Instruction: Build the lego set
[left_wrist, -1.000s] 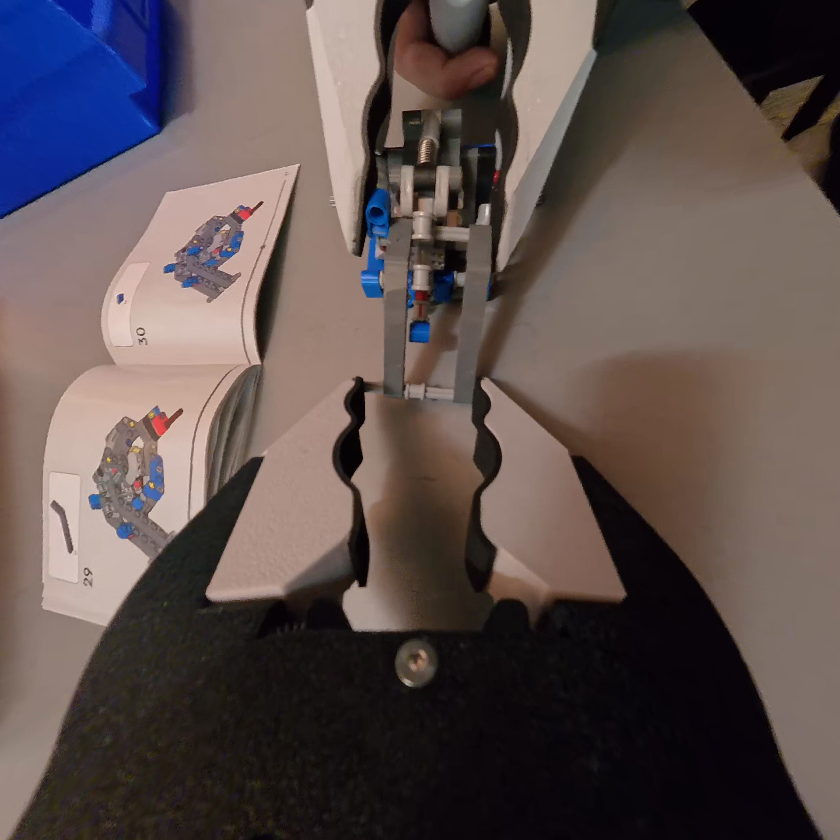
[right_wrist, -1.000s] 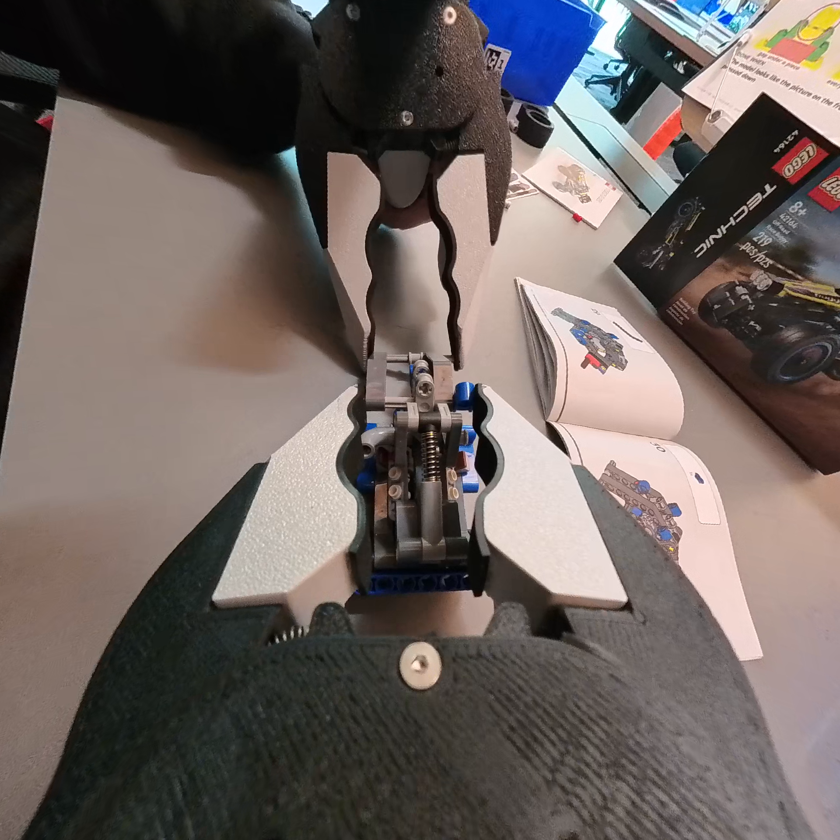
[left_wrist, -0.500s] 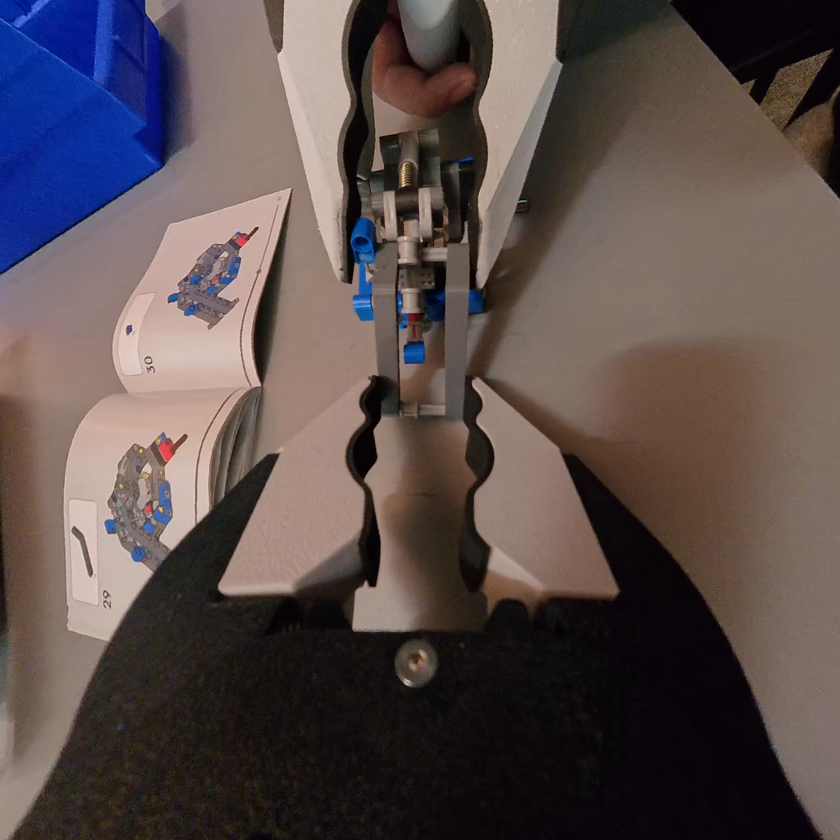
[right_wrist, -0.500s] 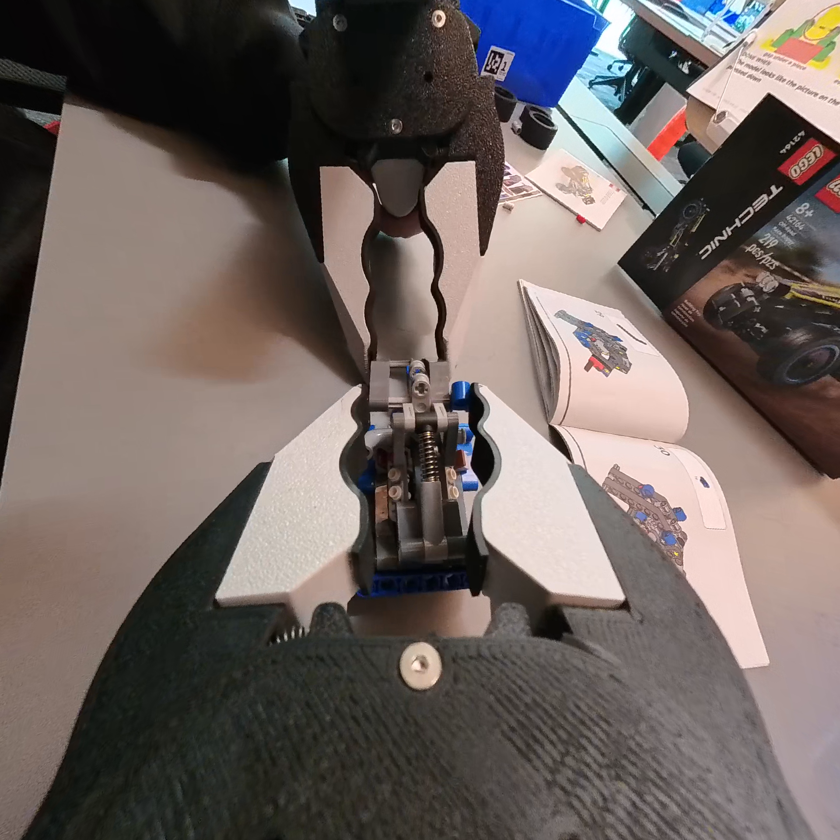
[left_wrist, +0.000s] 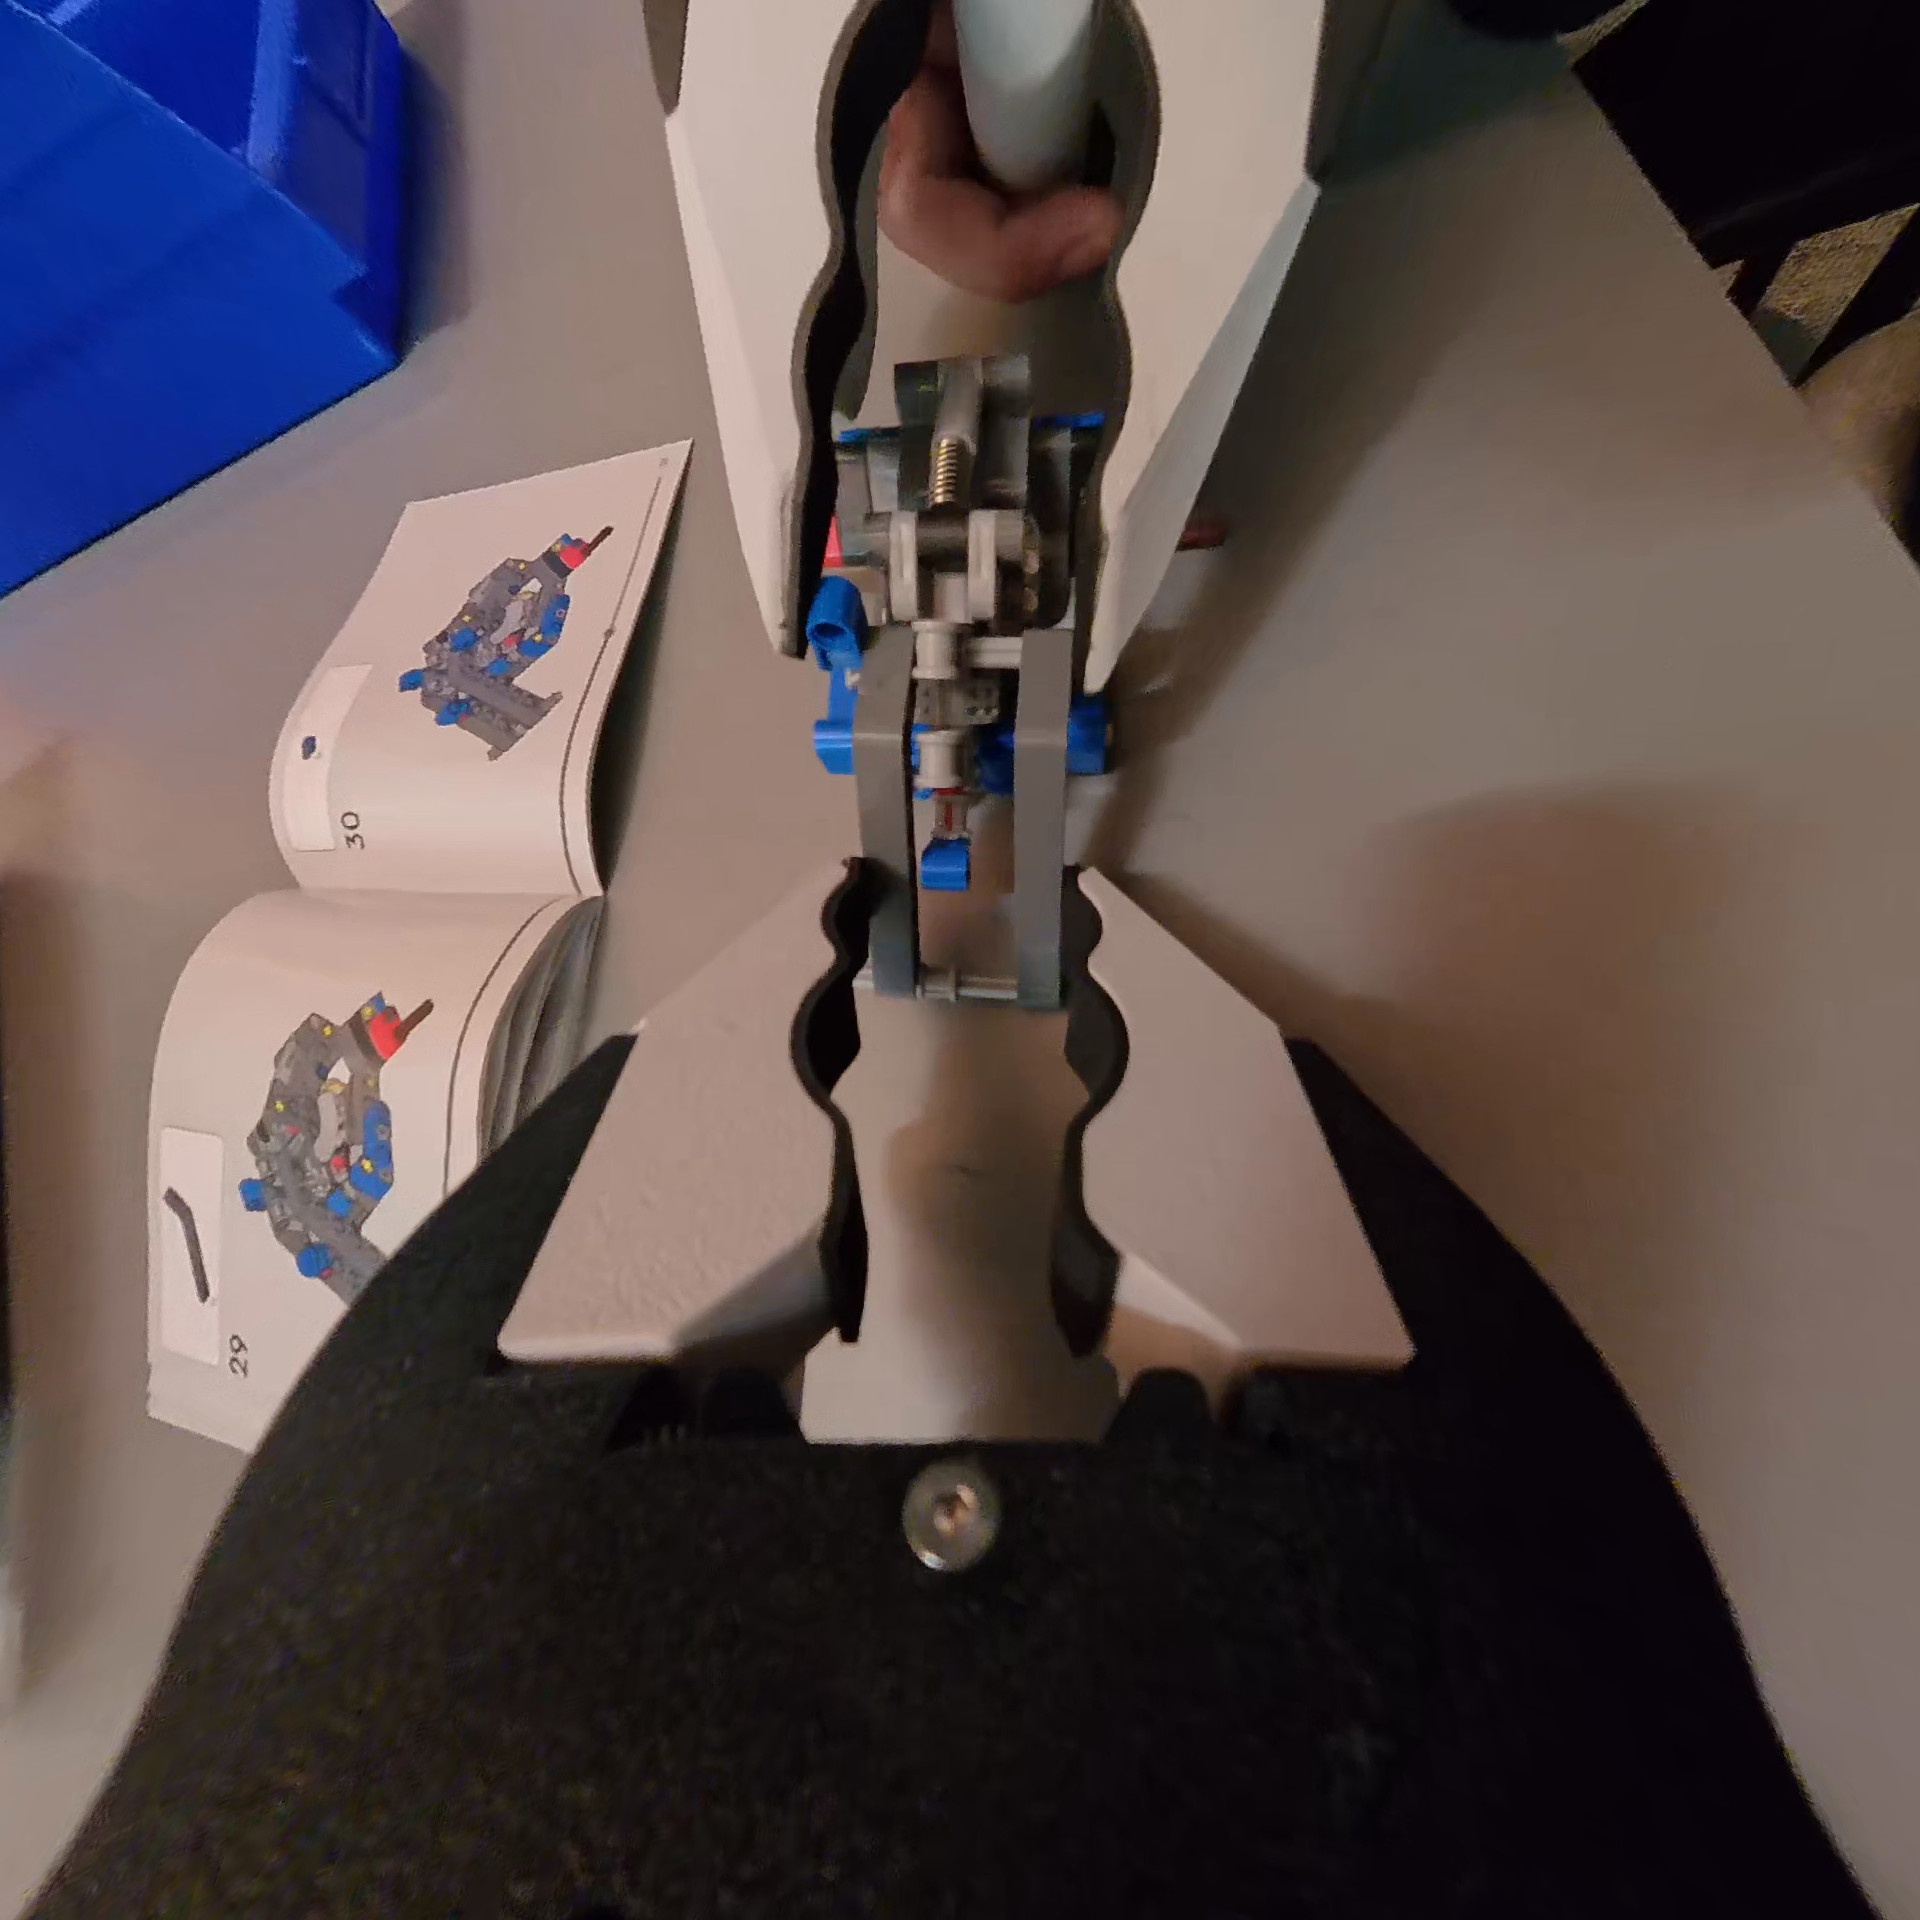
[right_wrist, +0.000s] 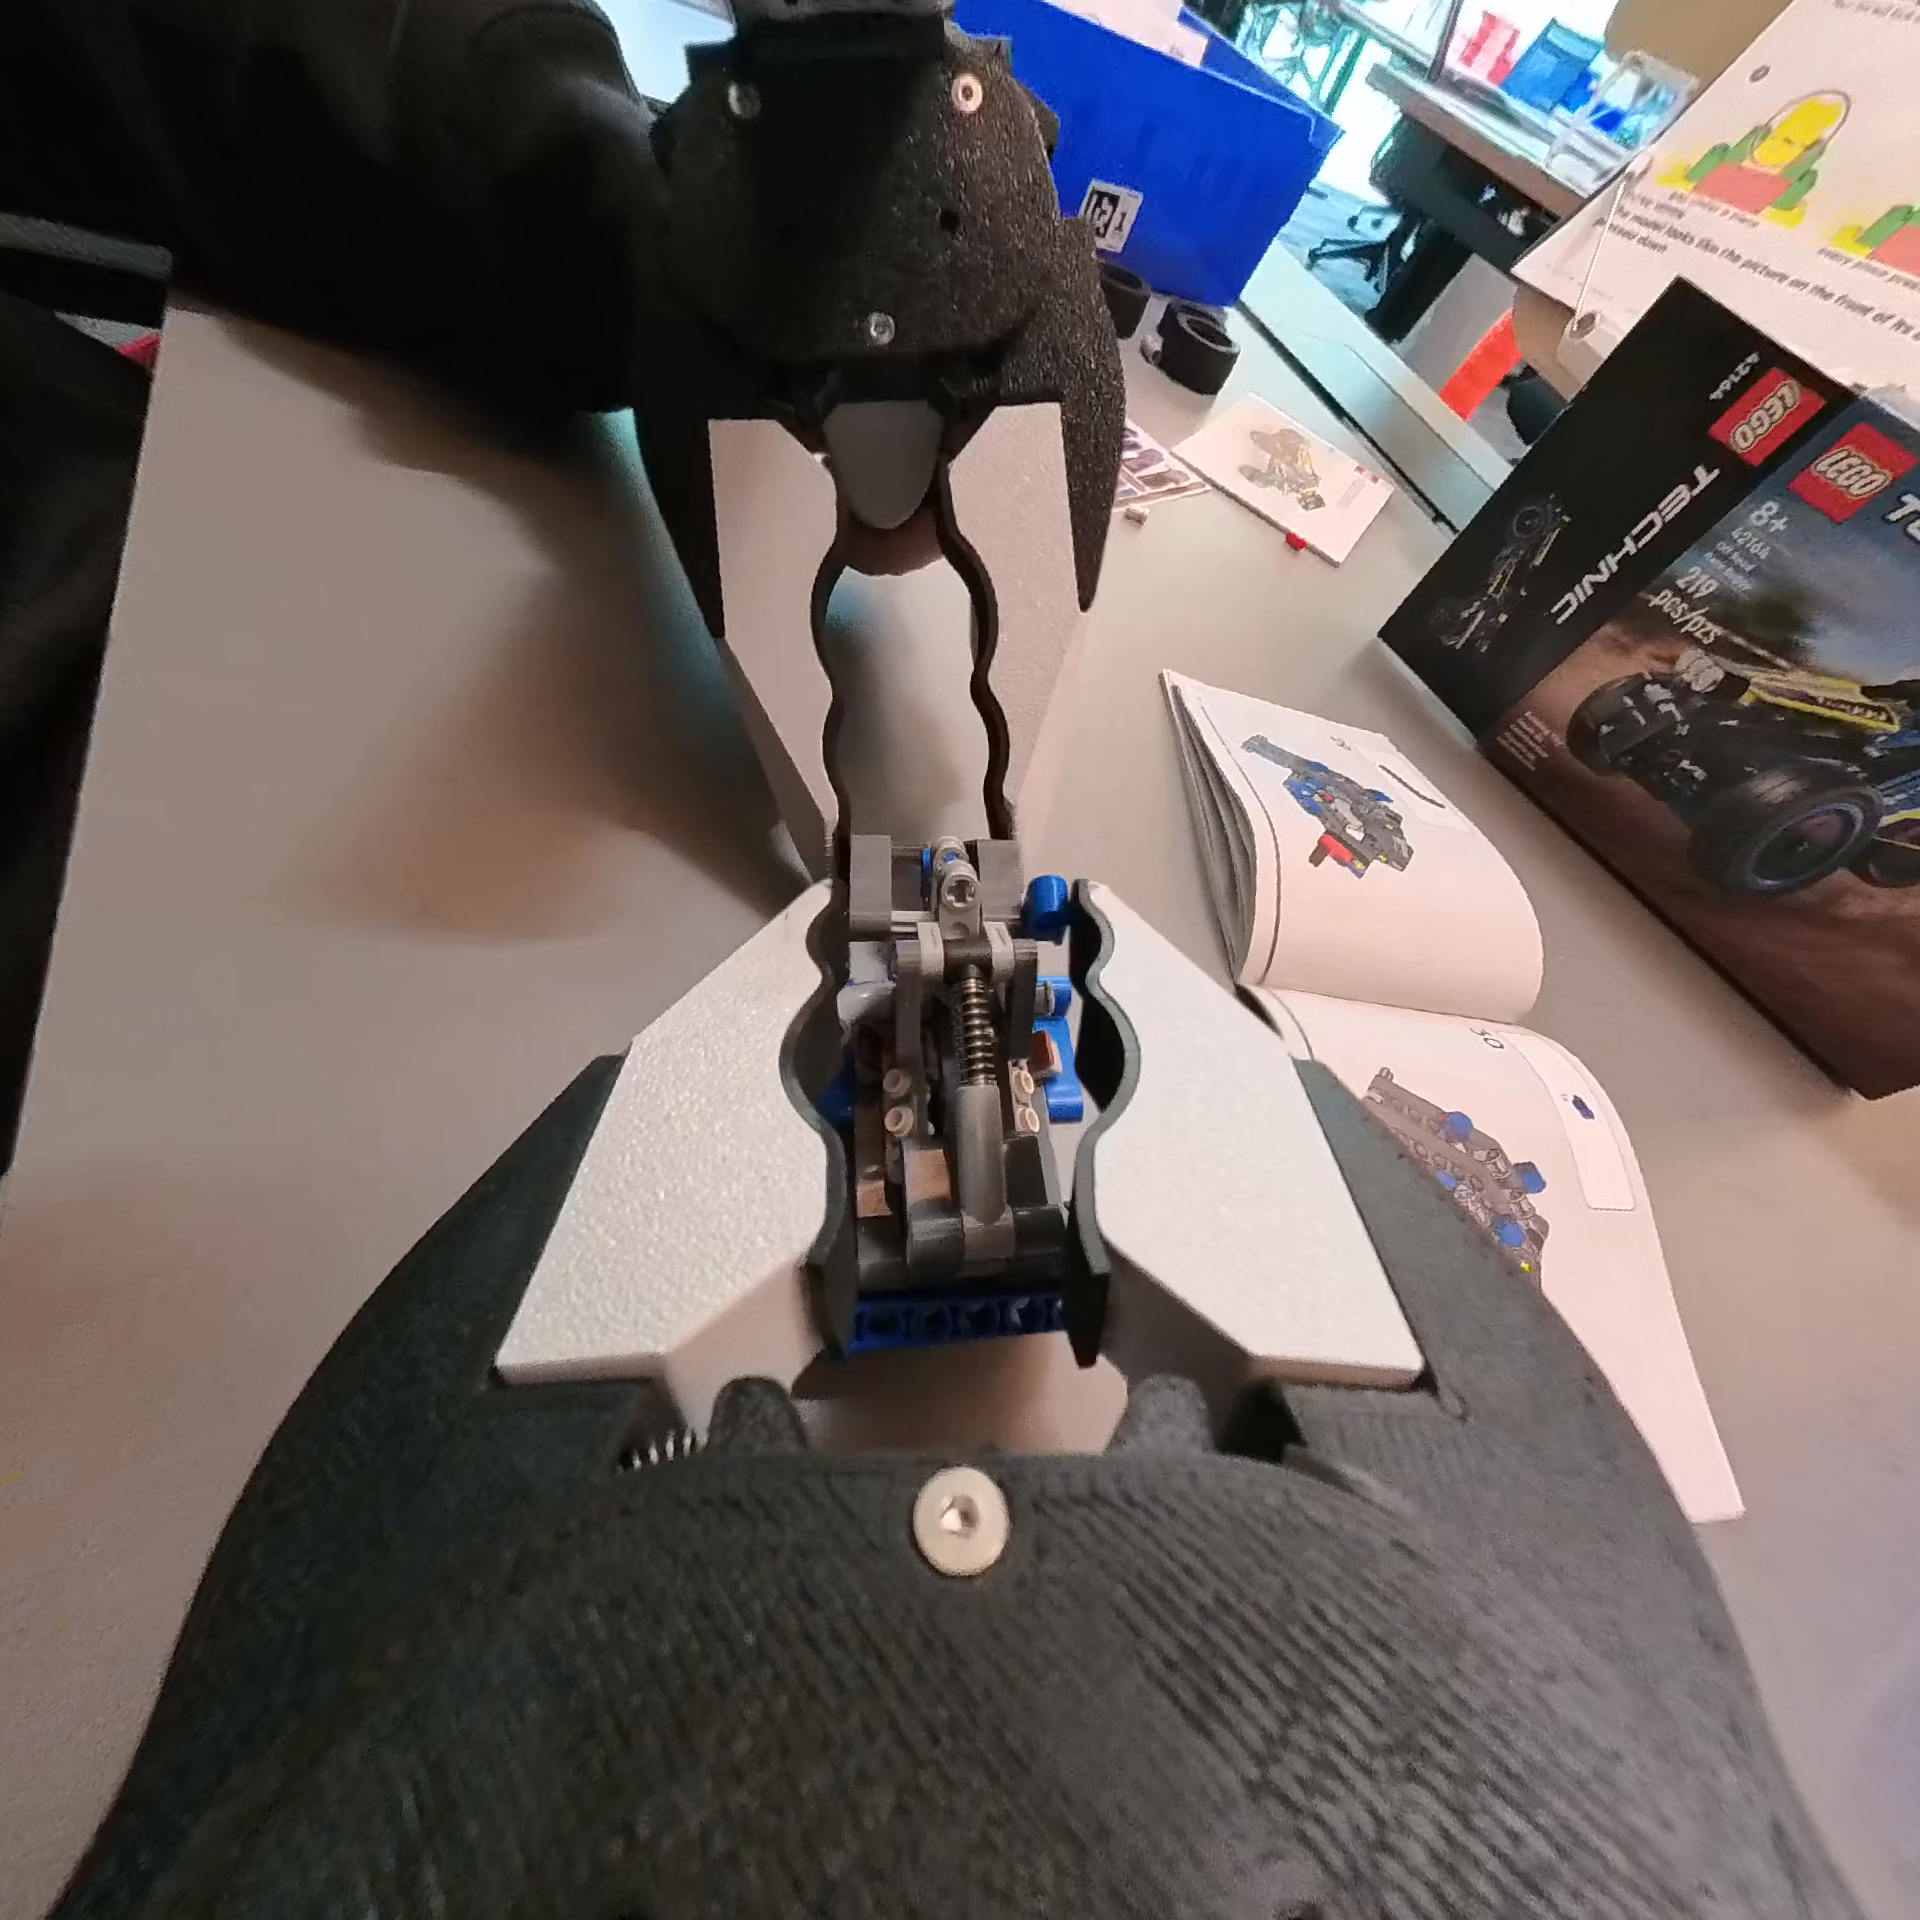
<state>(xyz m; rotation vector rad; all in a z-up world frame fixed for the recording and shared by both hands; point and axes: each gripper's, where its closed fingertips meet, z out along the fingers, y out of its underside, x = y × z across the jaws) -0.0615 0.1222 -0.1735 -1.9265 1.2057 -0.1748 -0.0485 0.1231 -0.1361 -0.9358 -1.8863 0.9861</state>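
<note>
1. Grey beams and blue pins make up the brick assembly (right_wrist: 961, 1101), and both tools grip it at once. The right gripper (right_wrist: 956, 940) clamps its thick body, which sits deep between the fingers, with the wavy pads pressed on both flanks.
2. The left gripper (left_wrist: 961, 935) pinches the far end, its fingertips closed on the outer faces of the two parallel grey arms (left_wrist: 1039, 821) near the thin cross-axle.
3. Judged from this pose, the model is being held steady between two tools. Doing that well calls for even pressure. The two arms are slender and could flex inward or pop off their pins, so the left squeeze should stay light while the right one carries the weight.
4. Both tools should stay in line along the model's length, since a twist between them would load the joints.
5. Only the left wrist view shows the arms' tips meeting the left pads, and a person's fingers (left_wrist: 997, 223) on the opposite tool's trigger.
6. Only the right wrist view shows the coil spring (right_wrist: 974, 1023) from above, the blue beam at the rear, and the dark sleeve behind the left tool.
7. Further out, an open instruction booklet (right_wrist: 1382, 883) lies on the grey table (right_wrist: 364, 779). The right view adds the printed set box (right_wrist: 1704, 665), and a blue bin (left_wrist: 156, 260) appears in both.
</note>
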